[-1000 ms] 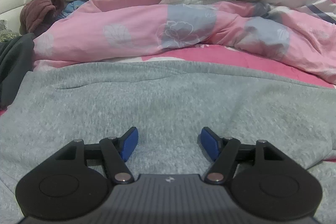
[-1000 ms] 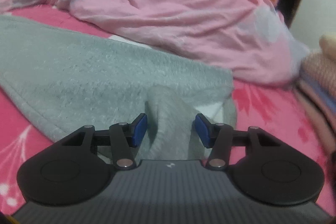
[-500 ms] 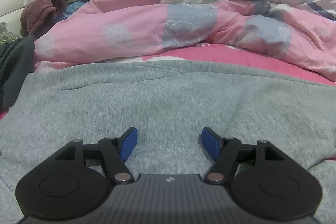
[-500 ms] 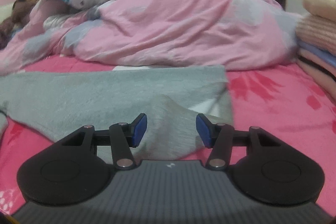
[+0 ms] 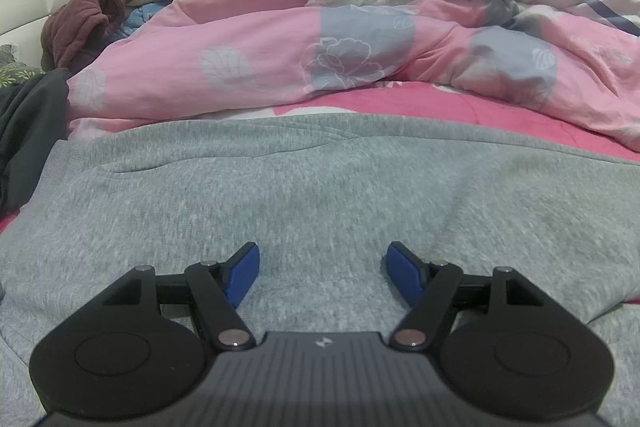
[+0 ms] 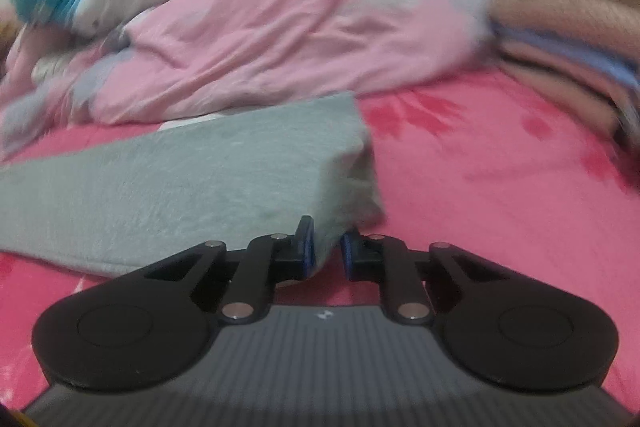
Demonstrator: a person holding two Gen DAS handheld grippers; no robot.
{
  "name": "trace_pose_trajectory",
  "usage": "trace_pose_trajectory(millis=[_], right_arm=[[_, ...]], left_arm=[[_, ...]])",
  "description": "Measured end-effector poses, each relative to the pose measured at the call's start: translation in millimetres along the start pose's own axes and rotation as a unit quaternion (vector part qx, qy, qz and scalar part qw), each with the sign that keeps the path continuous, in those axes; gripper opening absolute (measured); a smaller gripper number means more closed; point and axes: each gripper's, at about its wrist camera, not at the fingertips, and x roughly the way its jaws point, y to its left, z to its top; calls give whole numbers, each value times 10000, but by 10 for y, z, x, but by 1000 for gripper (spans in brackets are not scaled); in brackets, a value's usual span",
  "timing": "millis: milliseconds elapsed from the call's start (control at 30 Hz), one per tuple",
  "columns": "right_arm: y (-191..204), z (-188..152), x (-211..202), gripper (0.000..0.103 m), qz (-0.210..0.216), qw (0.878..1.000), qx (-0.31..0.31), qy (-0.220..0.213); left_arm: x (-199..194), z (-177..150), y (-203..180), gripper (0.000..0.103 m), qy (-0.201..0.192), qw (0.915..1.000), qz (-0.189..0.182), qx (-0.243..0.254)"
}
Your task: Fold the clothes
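Left gripper [image 5: 323, 269]: fingers spread above grey garment [image 5: 320, 187] | Right gripper [image 6: 327, 247]: jaws just closed, garment corner pinched

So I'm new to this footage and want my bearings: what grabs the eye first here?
The big grey garment spread flat over the pink bedsheet fills the near foreground. The right gripper has just been closing and pinches a fold at the garment's corner, while the left gripper hovers open above its middle. Behind lies a rumpled pink floral quilt, with folded clothes stacked at the right.
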Motion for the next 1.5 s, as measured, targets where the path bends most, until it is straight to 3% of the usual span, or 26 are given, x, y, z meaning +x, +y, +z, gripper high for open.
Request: trace_pose_trajectory(millis=[200,267,433,600,767,867,967,1100,1233,1433,1500], right_arm=[[-224,-162,-259,17,139,9986,505,35],[-299,-133,-310,23,161,9973,709,-74],[-604,-32,-331,25,-68,9896,1399,-321],[-992,-113,-252,26,603,9625,2643,55],[-1022,-245,-240,29,1096,9373,3283,408],[-1031,-265,-316,32,1312,9262,3494,542],[-1074,-283,-392,36,1487,9168,3650,648],[-1138,-331,-430,40,1670,9019,3902,800],[-1120,-389,-345,40,1694,8907,4101,986],[-1024,-324,-175,40,1614,8929,4071,1043],[-982,-288,-114,40,1586,8958,4012,1065]], left_arm=[[3,4,4,72,0,10000,-4,-7],[3,3,4,72,-2,10000,-5,-8],[3,1,4,72,-3,10000,-2,-10],[3,2,4,72,-5,10000,-5,-14],[-25,50,21,72,64,9999,-21,-98],[-140,125,42,72,95,9991,-44,-413],[-364,172,-90,72,-186,9986,-242,-434],[-678,229,-654,74,-384,9955,-844,207],[-972,177,-1496,77,-478,9777,-1472,1419],[-1243,-292,-2575,77,-617,9201,-2050,3280],[-1244,-455,-2799,74,-587,9069,-2034,3643]])
